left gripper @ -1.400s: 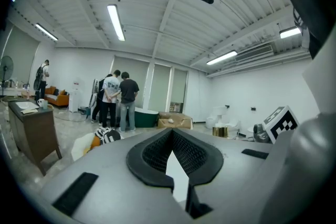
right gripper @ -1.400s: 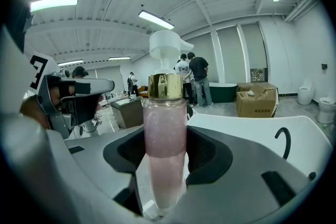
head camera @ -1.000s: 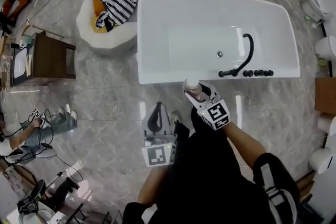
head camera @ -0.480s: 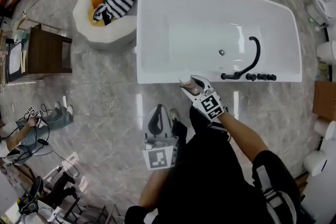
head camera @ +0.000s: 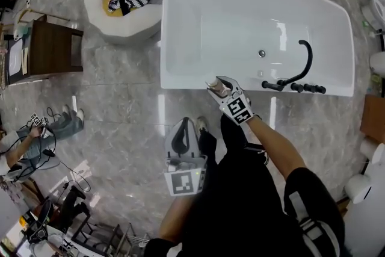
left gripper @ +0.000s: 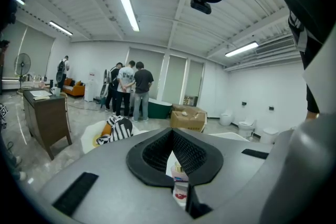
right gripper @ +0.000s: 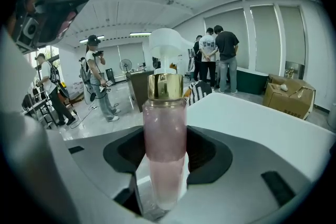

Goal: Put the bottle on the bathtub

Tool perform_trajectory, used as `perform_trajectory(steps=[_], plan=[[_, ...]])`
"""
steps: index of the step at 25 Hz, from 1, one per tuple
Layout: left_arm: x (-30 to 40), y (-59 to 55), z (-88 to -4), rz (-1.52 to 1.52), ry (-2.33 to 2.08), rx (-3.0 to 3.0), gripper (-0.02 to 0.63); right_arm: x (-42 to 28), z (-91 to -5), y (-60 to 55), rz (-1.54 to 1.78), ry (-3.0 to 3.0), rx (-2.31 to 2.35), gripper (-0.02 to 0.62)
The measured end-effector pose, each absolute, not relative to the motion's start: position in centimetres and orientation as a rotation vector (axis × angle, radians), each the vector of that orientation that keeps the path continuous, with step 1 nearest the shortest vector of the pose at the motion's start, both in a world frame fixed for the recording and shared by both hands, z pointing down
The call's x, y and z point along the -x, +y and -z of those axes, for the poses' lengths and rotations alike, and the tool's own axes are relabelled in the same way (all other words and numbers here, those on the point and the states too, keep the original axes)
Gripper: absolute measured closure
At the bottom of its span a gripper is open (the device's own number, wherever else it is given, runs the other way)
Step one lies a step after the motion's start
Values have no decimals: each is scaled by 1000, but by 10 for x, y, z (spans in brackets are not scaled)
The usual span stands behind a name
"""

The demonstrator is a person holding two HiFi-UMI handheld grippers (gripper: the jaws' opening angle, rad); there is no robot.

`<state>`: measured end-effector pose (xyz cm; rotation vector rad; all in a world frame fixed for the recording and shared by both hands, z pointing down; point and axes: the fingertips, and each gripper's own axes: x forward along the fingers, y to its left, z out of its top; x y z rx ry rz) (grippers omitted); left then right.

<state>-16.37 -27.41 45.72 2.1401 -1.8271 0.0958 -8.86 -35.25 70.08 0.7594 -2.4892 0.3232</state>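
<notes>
The white bathtub fills the upper middle of the head view. My right gripper is shut on a clear bottle of pink liquid with a gold collar and white pump top, held at the tub's near rim. In the right gripper view the bottle stands upright between the jaws of the right gripper, with the white tub surface behind it. My left gripper hangs lower, over the floor, shut and holding nothing. In the left gripper view the distant bottle shows through the slit in the left gripper.
A black faucet and knobs sit on the tub's right rim. A round white basket holding striped clothes stands left of the tub, and a dark wooden cabinet is further left. Toilets line the right edge. A person crouches at far left.
My right gripper has carried the bottle forward, from over the floor just short of the tub to its near rim. The left gripper has stayed where it was.
</notes>
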Motion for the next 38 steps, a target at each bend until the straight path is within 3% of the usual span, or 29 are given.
perform_trajectory(steps=[13,38], plan=[[174,-284,-488,-143,-1865,-2071,591,106,-772,-372,-349,-2448,-716,379],[164,-299,-511,-163,-1884,-2007,591,127,-800,-383,-236,-2506,-593,377]])
